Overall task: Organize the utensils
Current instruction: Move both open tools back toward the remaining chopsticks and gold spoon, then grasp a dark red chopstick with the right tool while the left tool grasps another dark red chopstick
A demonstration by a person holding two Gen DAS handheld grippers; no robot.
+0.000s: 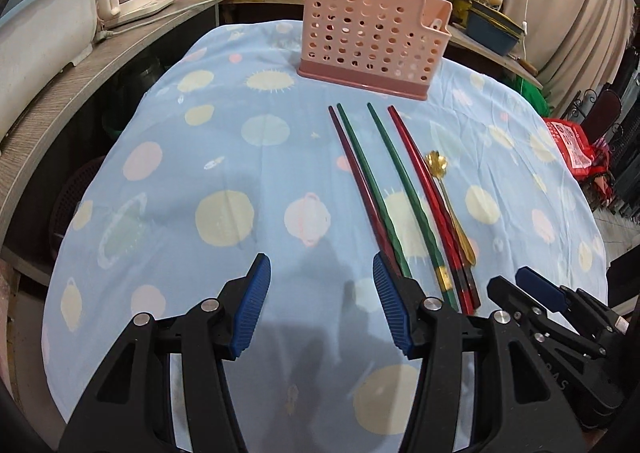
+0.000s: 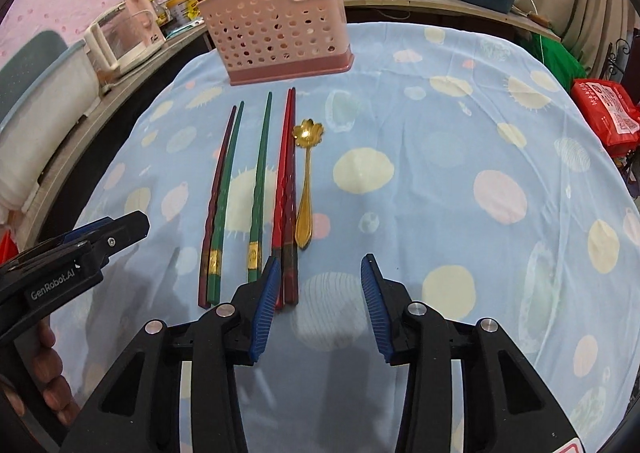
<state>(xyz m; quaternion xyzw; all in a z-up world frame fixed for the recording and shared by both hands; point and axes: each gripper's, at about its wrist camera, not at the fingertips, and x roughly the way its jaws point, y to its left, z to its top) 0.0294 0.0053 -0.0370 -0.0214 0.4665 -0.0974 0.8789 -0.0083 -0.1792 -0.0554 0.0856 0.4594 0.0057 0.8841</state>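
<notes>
Both tongs are hovering with jaws apart and empty: left gripper (image 1: 320,273) left of the chopsticks (image 1: 384,189), right gripper (image 2: 318,273) just behind the gold spoon (image 2: 306,181), pink holder (image 2: 276,37) sitting far ahead.

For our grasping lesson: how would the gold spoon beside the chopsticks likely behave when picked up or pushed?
The gold spoon looks like polished metal, so probably stiff and a bit slippery. Its thin handle lies flat on the tablecloth, likely hard to get under. Pushed, it would probably slide or pivot, not roll, perhaps nudging the red chopsticks alongside.
</notes>
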